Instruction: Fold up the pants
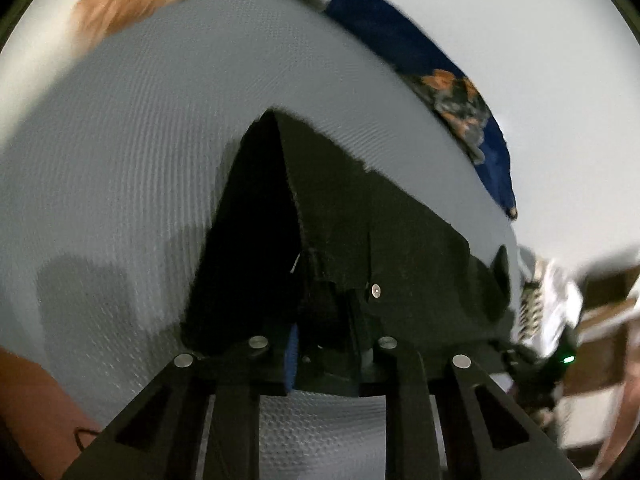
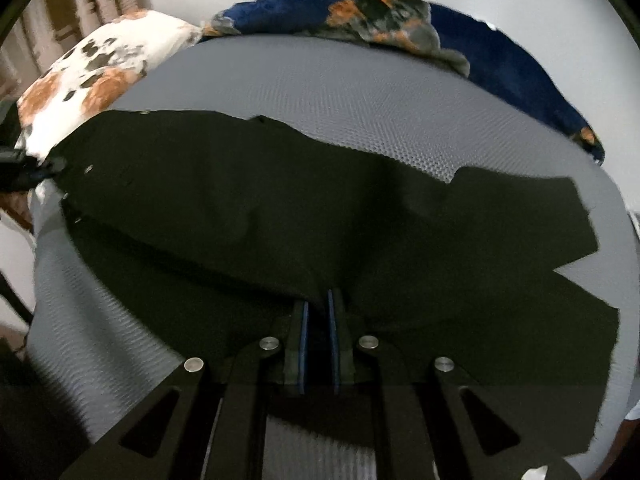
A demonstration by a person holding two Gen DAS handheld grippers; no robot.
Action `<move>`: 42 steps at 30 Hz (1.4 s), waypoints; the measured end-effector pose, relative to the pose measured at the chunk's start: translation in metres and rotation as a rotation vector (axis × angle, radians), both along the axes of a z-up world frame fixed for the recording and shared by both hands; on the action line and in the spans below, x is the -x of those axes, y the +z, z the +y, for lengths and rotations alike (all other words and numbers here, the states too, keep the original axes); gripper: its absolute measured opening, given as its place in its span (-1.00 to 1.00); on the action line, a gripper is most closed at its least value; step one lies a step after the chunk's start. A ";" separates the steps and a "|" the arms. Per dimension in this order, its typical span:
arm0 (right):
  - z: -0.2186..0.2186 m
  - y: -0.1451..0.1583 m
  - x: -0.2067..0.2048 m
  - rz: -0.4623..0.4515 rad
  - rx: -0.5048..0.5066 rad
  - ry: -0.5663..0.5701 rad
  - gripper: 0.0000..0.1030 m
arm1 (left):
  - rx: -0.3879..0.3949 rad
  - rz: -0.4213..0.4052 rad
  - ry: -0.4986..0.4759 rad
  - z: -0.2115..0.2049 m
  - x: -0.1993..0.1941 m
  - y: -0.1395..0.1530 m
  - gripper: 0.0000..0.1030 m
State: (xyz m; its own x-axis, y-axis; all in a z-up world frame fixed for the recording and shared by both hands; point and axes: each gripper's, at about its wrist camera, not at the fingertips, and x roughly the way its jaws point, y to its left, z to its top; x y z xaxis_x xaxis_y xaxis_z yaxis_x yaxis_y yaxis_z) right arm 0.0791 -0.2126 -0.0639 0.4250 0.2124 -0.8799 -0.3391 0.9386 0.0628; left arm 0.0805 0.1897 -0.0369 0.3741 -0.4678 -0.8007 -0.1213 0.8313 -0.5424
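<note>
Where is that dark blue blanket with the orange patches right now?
In the right wrist view the blue blanket lies bunched along the far edge of the grey mattress, beyond the black pants, with a white flowered pillow to its left.

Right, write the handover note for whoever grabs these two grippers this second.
Left gripper: shut on the black pants near a metal rivet, cloth lifted off the grey mattress.
Right gripper: closed on a fold of the same pants near their middle.
Pants lie spread across the mattress, both legs splayed to the right.
Done: both grips taken.
Left: probably every fold.
</note>
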 end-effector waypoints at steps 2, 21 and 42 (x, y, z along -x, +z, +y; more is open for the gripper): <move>0.005 0.004 0.014 0.018 0.001 0.027 -0.85 | -0.039 -0.016 -0.041 0.001 -0.005 0.001 -0.60; 0.013 -0.046 0.022 0.196 -0.066 0.032 -0.82 | -0.371 0.005 -0.190 -0.019 -0.003 -0.018 -0.13; -0.018 -0.041 0.008 0.249 -0.284 -0.085 -0.76 | -0.313 -0.323 -0.643 -0.182 0.030 0.030 0.07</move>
State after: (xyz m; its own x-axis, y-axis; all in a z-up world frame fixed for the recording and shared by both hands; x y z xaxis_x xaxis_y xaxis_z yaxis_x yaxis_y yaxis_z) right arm 0.0716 -0.2306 -0.1051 0.2321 0.4359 -0.8695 -0.2029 0.8960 0.3950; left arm 0.0503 0.0077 -0.0073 0.3432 -0.4420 -0.8288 0.5591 0.8051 -0.1978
